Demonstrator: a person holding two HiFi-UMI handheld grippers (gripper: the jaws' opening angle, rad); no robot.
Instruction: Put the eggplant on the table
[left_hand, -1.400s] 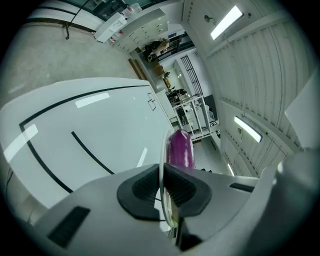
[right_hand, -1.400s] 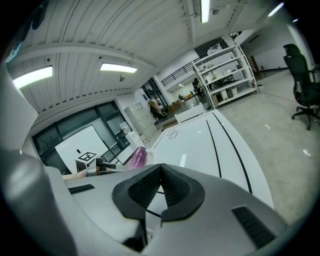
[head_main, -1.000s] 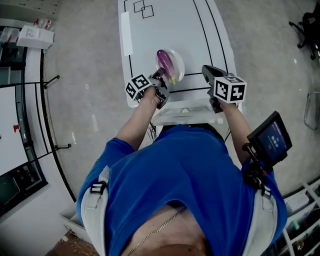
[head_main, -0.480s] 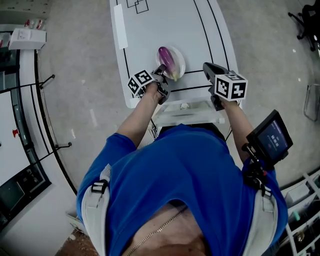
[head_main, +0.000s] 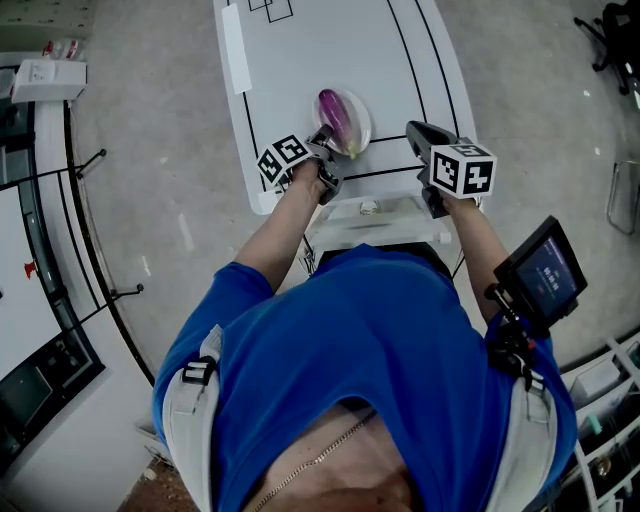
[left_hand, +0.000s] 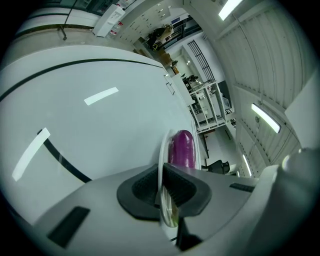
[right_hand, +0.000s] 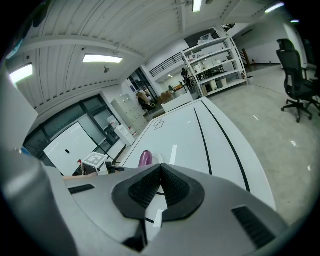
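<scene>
A purple eggplant (head_main: 335, 112) lies on a small pale plate (head_main: 362, 125) near the front end of the white table (head_main: 330, 50). My left gripper (head_main: 325, 135) is shut on the plate's near rim. In the left gripper view the thin plate rim (left_hand: 162, 155) stands clamped between the dark pads (left_hand: 145, 187), with the eggplant (left_hand: 182, 149) just beyond. My right gripper (head_main: 412, 130) hovers to the right of the plate, shut with nothing in it. In the right gripper view its jaws (right_hand: 161, 167) meet, and the eggplant (right_hand: 145, 158) shows to their left.
Black lines and a white strip (head_main: 232, 48) mark the table; small drawn squares (head_main: 270, 10) sit at its far end. A lower shelf (head_main: 370, 215) juts out under the near edge. An office chair (head_main: 615, 40) stands far right, boxes (head_main: 45, 72) far left.
The left gripper has sunk a little toward the table with the plate and eggplant still in its grip. The right gripper has stayed where it was.
</scene>
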